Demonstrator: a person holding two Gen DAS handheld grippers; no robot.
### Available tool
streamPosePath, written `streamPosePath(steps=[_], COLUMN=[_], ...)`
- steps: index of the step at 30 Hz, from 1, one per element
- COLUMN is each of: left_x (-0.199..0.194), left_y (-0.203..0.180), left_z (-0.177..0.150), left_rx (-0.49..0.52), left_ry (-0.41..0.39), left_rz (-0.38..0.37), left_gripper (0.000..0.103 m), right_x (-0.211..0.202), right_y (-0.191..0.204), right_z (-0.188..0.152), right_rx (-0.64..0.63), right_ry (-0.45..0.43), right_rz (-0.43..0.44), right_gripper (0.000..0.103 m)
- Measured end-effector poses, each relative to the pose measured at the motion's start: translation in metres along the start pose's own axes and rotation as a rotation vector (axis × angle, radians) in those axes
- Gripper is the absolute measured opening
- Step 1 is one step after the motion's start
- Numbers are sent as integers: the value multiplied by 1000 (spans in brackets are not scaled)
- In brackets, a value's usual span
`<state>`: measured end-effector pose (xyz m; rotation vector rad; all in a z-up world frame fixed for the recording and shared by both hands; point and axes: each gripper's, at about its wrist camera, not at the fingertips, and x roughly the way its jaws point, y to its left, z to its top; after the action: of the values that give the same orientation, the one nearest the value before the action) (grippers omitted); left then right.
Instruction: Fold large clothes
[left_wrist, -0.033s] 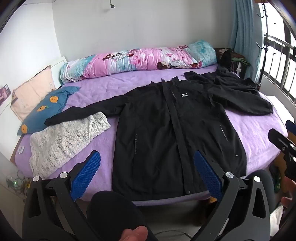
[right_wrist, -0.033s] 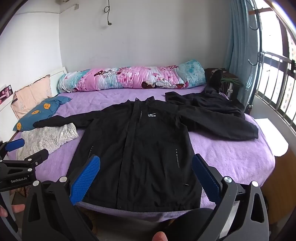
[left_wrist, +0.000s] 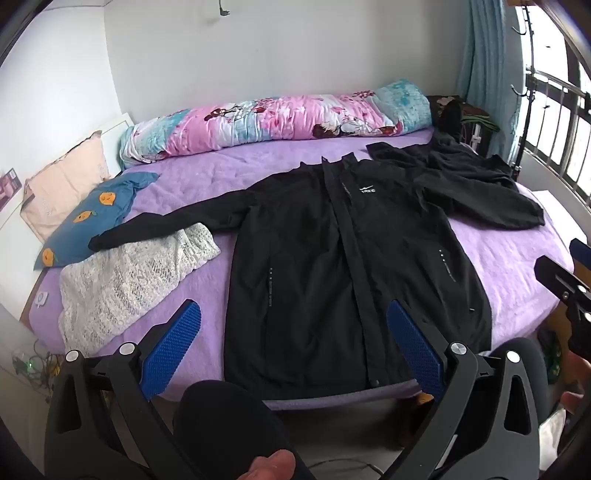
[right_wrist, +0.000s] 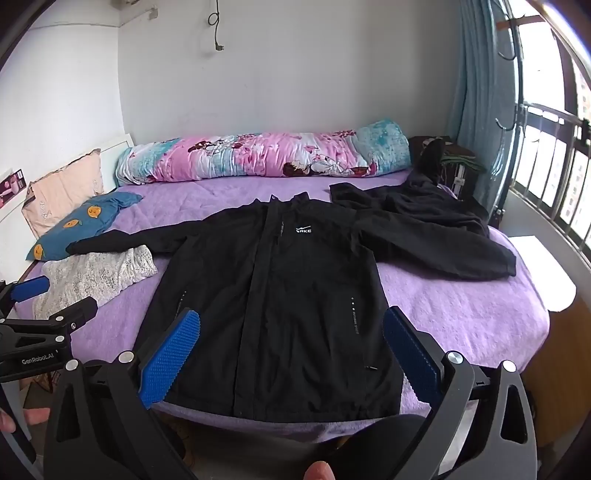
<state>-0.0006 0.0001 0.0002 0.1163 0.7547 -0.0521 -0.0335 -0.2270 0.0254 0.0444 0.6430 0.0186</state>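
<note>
The black zipped jacket (left_wrist: 351, 266) lies flat; at 2 o'clock its sleeve overlaps another dark garment (left_wrist: 454, 162), outline unclear. The left gripper (left_wrist: 293, 350) and right gripper (right_wrist: 291, 354) gape wide, holding nothing.

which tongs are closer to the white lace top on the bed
Left. The left tongs hang open at the bed's near edge, just right of the white lace top. The right tongs, also open, sit farther right, over the black jacket hem.

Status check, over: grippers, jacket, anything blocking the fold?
Left gripper, right gripper: open, empty. Black jacket flat, sleeves spread. White lace garment touching one sleeve; second dark garment across the other.
</note>
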Motion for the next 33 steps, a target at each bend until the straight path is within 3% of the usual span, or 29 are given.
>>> streamPosePath(steps=[33], left_x=[1], left_y=[-4], left_z=[2], left_rx=[15], left_ry=[-6], left_rz=[-4], left_gripper=[97], right_x=[0], right_y=[-1], right_z=[0], right_rx=[13], right_ry=[-15], right_rz=[9], right_gripper=[97])
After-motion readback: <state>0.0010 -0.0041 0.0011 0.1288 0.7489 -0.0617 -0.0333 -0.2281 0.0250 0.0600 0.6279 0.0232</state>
